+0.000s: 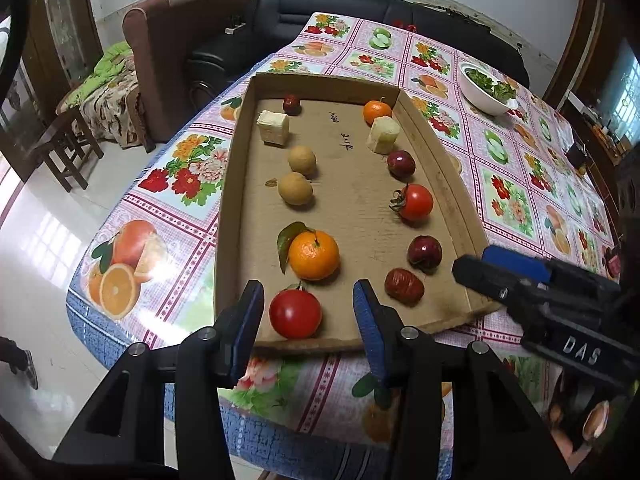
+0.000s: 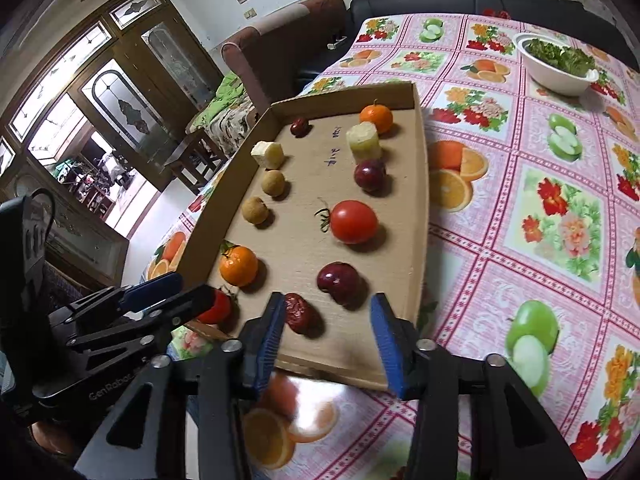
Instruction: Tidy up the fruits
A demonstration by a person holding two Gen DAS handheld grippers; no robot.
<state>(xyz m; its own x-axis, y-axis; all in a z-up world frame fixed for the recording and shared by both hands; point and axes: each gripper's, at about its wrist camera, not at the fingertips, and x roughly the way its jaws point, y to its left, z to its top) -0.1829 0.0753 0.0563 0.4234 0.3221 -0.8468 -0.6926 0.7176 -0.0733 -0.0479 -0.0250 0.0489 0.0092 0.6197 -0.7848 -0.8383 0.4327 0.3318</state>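
Your left gripper (image 1: 308,312) has its jaws apart around the near tomato (image 1: 295,314), not pressing it. Your right gripper (image 2: 328,336) stands open beside the date (image 2: 298,313). Fruit sits in two rows in the cardboard tray (image 1: 452,200) on the desk (image 1: 176,208), apparently sorted.

Black hand-held gripper (image 1: 308,320) — blue pads, silver screws, "DAS" lettering.
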